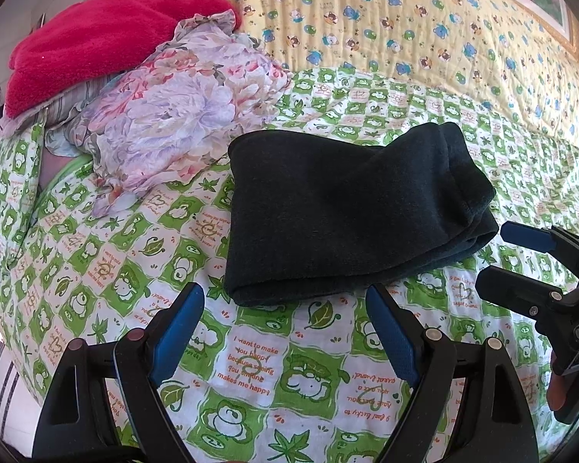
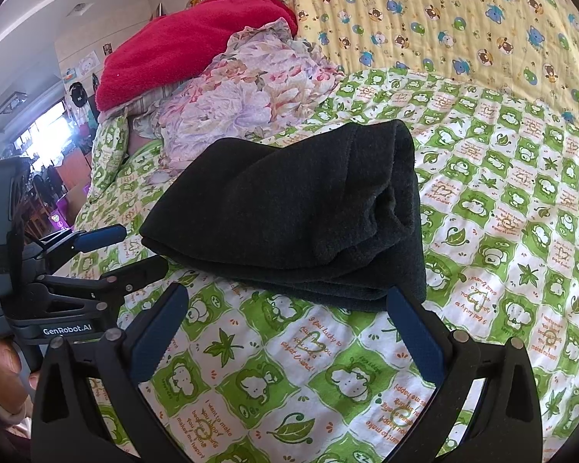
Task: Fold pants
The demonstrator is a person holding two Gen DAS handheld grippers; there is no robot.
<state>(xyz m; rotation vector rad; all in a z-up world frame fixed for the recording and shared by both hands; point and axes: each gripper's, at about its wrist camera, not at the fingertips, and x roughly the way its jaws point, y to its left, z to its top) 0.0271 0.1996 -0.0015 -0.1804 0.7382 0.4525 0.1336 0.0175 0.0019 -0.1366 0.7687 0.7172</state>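
The dark pants point(image 1: 347, 208) lie folded into a thick rectangle on the green-and-white frog-print bedspread point(image 1: 251, 366); they also show in the right wrist view point(image 2: 297, 216). My left gripper point(image 1: 285, 301) is open and empty, just short of the near folded edge. My right gripper point(image 2: 285, 301) is open and empty, just in front of the pants' near right corner. The right gripper also shows at the right edge of the left wrist view point(image 1: 498, 254), and the left gripper shows at the left of the right wrist view point(image 2: 139, 247).
A floral cloth point(image 1: 181, 115) and a red towel point(image 1: 96, 38) are heaped at the far left of the bed. A yellow bear-print quilt point(image 1: 405, 19) lies behind. The bed's left edge drops toward the room point(image 2: 38, 135).
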